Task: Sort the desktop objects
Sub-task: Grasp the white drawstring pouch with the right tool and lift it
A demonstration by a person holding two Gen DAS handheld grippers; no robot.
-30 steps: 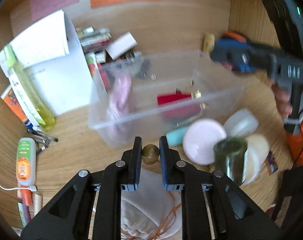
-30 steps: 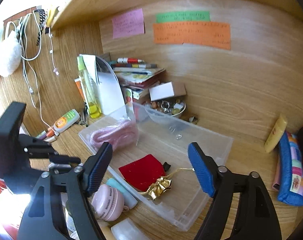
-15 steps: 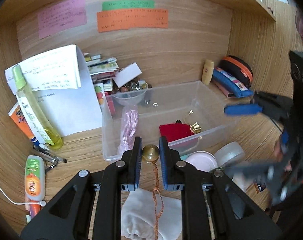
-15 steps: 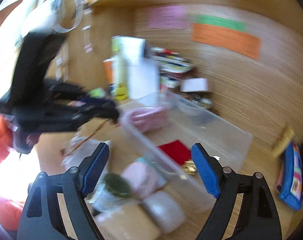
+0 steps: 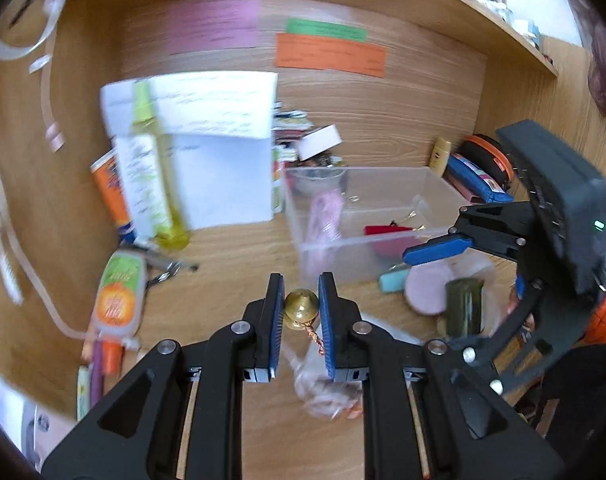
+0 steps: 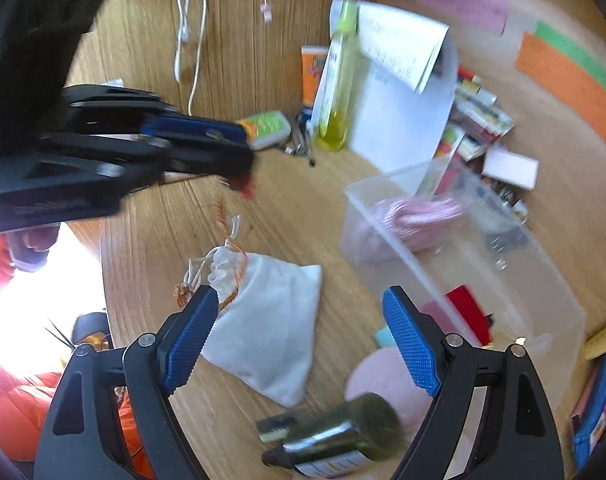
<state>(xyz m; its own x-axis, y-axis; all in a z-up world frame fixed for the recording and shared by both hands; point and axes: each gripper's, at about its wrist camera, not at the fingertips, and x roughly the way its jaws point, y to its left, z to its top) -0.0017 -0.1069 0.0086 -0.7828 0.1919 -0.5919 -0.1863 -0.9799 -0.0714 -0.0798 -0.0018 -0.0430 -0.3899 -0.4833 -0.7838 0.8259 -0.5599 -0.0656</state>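
The wooden worktop (image 5: 231, 264) fills a desk alcove with wood walls, and the clear plastic bin (image 5: 367, 216) standing on it serves here as the landmark. Inside the bin lie a pink coiled cord (image 6: 415, 216) and a red pouch (image 5: 387, 230).

Left of the bin a white folded paper (image 5: 219, 160) stands upright, and a tall yellow-green bottle (image 5: 155, 168) stands in front of this paper. In front of the bin, near its corner, a white drawstring pouch (image 6: 271, 316) lies flat on the worktop, with a thin orange cord (image 6: 227, 248) at its gathered neck. Also in front of the bin, on the right side, lie a round pink case (image 5: 425, 294) and a dark green bottle (image 6: 339, 436) on its side.

The left hand-held gripper (image 5: 301, 308) is in front of the bin, raised over the pouch and pointing moderately downward. Its jaws are clenched on a small gold bell (image 5: 301, 306), and the orange cord hangs from the bell down to the pouch.

The right hand-held gripper (image 6: 299, 340) points steeply down over the worktop in front of the bin, between the white pouch and the pink case. Its jaws stand wide apart and nothing is between them. A hand (image 6: 33, 246) with an orange sleeve carries the left tool.
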